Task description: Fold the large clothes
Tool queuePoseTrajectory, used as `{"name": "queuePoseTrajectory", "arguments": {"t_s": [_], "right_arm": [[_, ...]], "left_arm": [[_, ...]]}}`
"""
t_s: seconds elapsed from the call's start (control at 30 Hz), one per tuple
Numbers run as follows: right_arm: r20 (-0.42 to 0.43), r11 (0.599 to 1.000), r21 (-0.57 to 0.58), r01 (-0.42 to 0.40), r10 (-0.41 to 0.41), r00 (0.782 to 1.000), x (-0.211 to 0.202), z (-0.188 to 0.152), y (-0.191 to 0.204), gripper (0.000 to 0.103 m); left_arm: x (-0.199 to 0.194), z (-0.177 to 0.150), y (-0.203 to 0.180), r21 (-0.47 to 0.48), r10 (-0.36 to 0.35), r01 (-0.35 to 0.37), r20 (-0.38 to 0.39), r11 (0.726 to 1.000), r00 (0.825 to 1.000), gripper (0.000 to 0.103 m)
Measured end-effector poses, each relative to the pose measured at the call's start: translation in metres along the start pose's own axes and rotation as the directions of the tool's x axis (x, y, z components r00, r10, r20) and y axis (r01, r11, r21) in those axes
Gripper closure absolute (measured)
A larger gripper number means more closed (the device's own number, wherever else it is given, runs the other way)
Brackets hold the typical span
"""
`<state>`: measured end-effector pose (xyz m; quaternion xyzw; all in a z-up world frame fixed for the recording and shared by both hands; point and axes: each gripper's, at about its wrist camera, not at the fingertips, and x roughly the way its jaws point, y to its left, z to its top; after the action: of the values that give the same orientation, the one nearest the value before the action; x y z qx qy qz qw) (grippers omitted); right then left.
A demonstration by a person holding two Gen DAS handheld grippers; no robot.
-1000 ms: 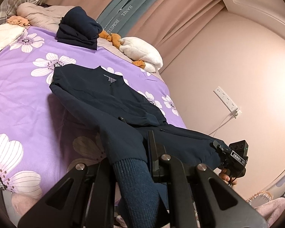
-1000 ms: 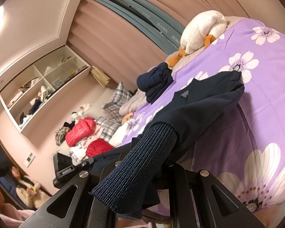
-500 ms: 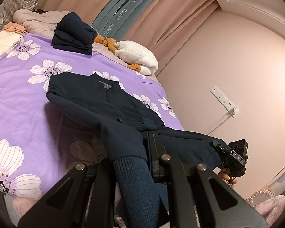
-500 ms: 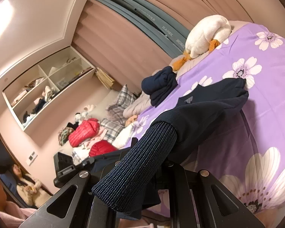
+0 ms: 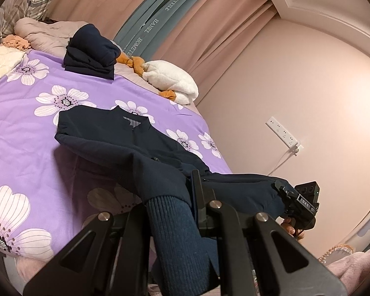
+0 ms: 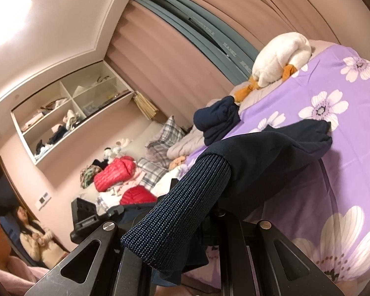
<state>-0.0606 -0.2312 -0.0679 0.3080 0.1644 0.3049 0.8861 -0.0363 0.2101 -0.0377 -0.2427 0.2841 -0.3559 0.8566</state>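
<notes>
left tongs (image 5: 182,212): clamped tight on one ribbed cuff (image 5: 171,224) | jacket (image 5: 125,145): body flat on the purple bed (image 5: 19,128) ahead of both tongs, sleeves lifted back to them | right tongs (image 6: 204,224): clamped tight on the other cuff (image 6: 182,209) | folded pile (image 5: 91,49): far beyond, by a white plush (image 5: 170,81)
</notes>
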Motion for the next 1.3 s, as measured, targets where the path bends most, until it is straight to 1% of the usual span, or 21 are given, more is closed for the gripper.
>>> {"name": "queuePoseTrajectory", "arguments": {"t_s": [0.13, 0.27, 0.53, 0.67, 0.77, 0.97, 1.17, 1.3], "right_arm": [[0.014, 1.000, -0.022, -0.016, 0.017, 1.000, -0.004, 0.002, 0.003, 0.090], [0.038, 0.997, -0.066, -0.035, 0.037, 0.999, -0.009, 0.006, 0.015, 0.090], [0.048, 0.994, -0.102, -0.049, 0.054, 0.997, -0.008, 0.008, 0.023, 0.090], [0.055, 0.995, -0.086, -0.042, 0.047, 0.997, -0.006, 0.010, 0.016, 0.090], [0.046, 0.997, -0.076, -0.028, 0.032, 0.998, -0.004, 0.010, 0.012, 0.090], [0.033, 0.998, -0.059, 0.000, 0.002, 0.999, 0.005, 0.014, 0.004, 0.090], [0.039, 1.000, -0.025, -0.001, 0.002, 0.999, 0.016, 0.023, -0.008, 0.090], [0.043, 1.000, -0.018, -0.005, 0.006, 0.999, 0.025, 0.033, -0.013, 0.090]], "left_arm": [[-0.010, 0.001, -0.006, 0.011, -0.018, 0.018, 0.017, 1.000, 1.000, 0.093], [-0.021, 0.002, -0.013, 0.019, -0.039, 0.038, 0.041, 0.999, 0.998, 0.093], [-0.027, 0.005, -0.020, 0.019, -0.041, 0.040, 0.050, 0.999, 0.998, 0.093], [-0.024, 0.008, -0.013, -0.005, -0.032, 0.033, 0.054, 0.999, 0.998, 0.092], [-0.021, 0.009, -0.006, -0.026, -0.031, 0.032, 0.042, 0.999, 0.999, 0.092], [-0.011, 0.015, -0.003, -0.036, -0.019, 0.020, 0.027, 0.999, 0.999, 0.092], [0.002, 0.029, 0.003, -0.054, 0.012, -0.011, 0.018, 0.998, 1.000, 0.092], [0.010, 0.043, 0.005, -0.053, 0.041, -0.039, 0.028, 0.998, 0.999, 0.091]]}}
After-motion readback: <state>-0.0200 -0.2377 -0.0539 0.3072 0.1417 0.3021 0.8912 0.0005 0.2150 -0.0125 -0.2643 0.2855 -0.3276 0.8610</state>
